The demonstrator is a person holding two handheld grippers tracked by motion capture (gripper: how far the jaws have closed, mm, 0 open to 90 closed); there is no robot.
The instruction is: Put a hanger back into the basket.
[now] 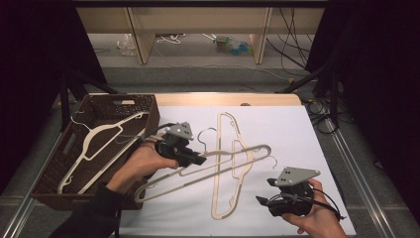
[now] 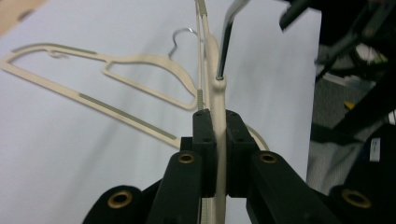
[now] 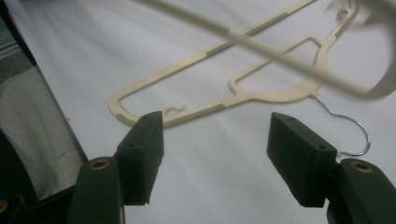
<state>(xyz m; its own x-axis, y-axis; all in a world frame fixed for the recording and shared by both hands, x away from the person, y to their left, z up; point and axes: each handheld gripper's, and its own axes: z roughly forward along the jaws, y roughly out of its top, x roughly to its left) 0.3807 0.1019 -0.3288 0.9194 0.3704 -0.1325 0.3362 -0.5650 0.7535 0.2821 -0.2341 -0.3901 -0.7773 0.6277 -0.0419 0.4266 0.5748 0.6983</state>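
My left gripper [image 1: 200, 159] [image 2: 217, 126] is shut on the neck of a cream hanger [image 1: 218, 171] [image 2: 218, 93], just below its metal hook, and holds it lifted over the white sheet. That hanger's blurred bar [image 3: 280, 58] crosses the top of the right gripper view. A second cream hanger [image 1: 216, 198] [image 2: 140, 70] [image 3: 261, 95] lies flat on the sheet under it. My right gripper [image 1: 263, 191] [image 3: 215, 158] is at the sheet's front right, open, with nothing between its jaws, and it points toward the flat hanger.
A brown wicker basket [image 1: 54, 163] stands at the table's left edge with a white hanger [image 1: 99, 136] lying in it. The white sheet [image 1: 287, 129] covers most of the table. Beyond the far edge are shelf legs and cables on the floor.
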